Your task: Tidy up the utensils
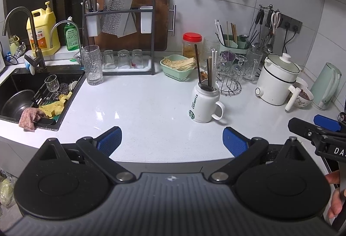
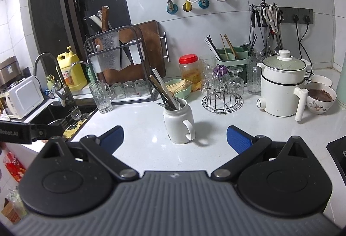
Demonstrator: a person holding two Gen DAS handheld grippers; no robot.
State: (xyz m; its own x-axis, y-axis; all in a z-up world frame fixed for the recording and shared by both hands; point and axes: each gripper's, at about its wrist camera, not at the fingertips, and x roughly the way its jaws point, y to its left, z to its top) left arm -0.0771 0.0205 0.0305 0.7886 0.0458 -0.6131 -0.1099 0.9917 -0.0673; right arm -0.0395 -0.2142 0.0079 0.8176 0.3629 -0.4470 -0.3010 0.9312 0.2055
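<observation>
- Left wrist view: the left hand-held gripper (image 1: 172,141) is spread wide and empty, held back over the worktop (image 1: 140,106) edge, probably so nothing is disturbed before a reach.
- The mug (image 1: 204,104) stands mid-worktop with chopsticks (image 1: 206,69) upright inside, clear of clutter for access.
- Right wrist view: the right hand-held gripper (image 2: 175,139) is also wide and empty, facing the mug (image 2: 178,123); the green holder (image 2: 232,59) stands behind by the wall.

Both wrist views toward shared countertop (image 1: 151,106)
</observation>
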